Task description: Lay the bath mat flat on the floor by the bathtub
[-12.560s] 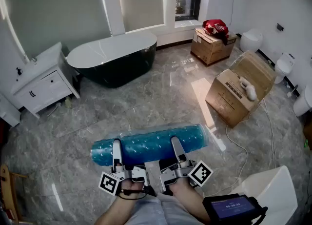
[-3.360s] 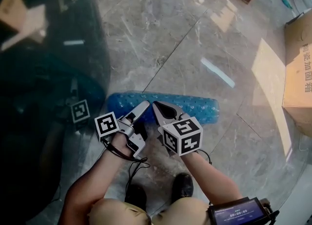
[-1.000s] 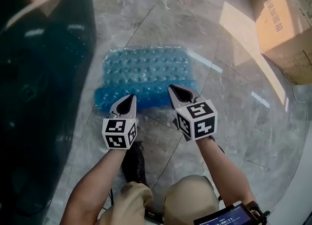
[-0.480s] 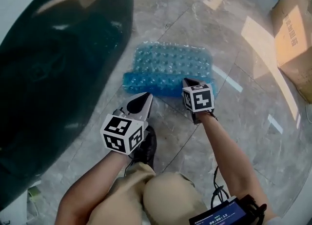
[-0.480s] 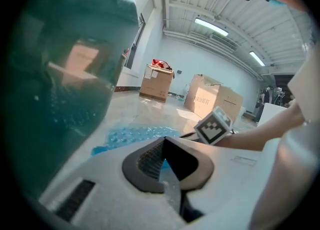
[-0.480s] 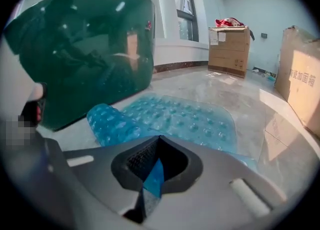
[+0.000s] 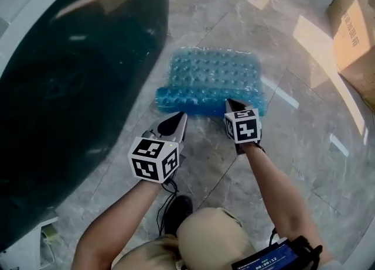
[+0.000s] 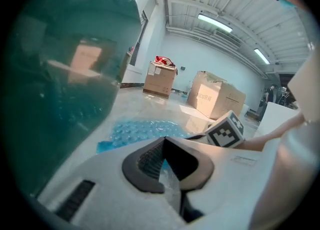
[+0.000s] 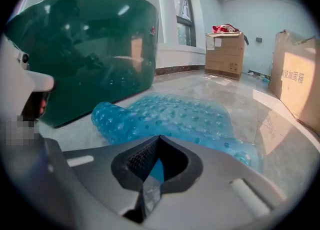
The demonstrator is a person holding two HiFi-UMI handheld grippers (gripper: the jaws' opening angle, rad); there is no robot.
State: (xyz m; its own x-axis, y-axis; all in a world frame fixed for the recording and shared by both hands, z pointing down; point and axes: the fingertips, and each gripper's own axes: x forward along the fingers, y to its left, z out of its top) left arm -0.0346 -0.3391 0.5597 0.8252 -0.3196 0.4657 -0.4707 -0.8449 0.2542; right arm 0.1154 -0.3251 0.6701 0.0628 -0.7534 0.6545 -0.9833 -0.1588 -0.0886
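Note:
The blue bubbled bath mat [image 7: 214,74] lies on the marble floor beside the dark green bathtub [image 7: 70,81]. Its far part is spread flat; its near edge is still a roll [image 7: 193,101]. My left gripper [image 7: 177,118] is shut and empty, held just short of the roll's left part and raised off the floor. My right gripper [image 7: 233,105] is shut, its tip at the roll's right end; nothing shows clamped between its jaws. The right gripper view shows the roll [image 9: 111,121] and flat mat [image 9: 187,112] just beyond the shut tips [image 9: 157,137]. The left gripper view shows the mat [image 8: 142,129] past its tips [image 8: 164,138].
The bathtub wall [image 9: 85,49] stands close on the left. Cardboard boxes [image 7: 353,34] [image 8: 216,99] stand to the right and further back. My shoe [image 7: 176,211] and knee [image 7: 214,239] are right behind the grippers. A sunlit patch [image 7: 319,46] crosses the floor.
The left gripper has drawn back from the roll and lifted. The right gripper has moved down to the roll's right end. The mat stays partly unrolled.

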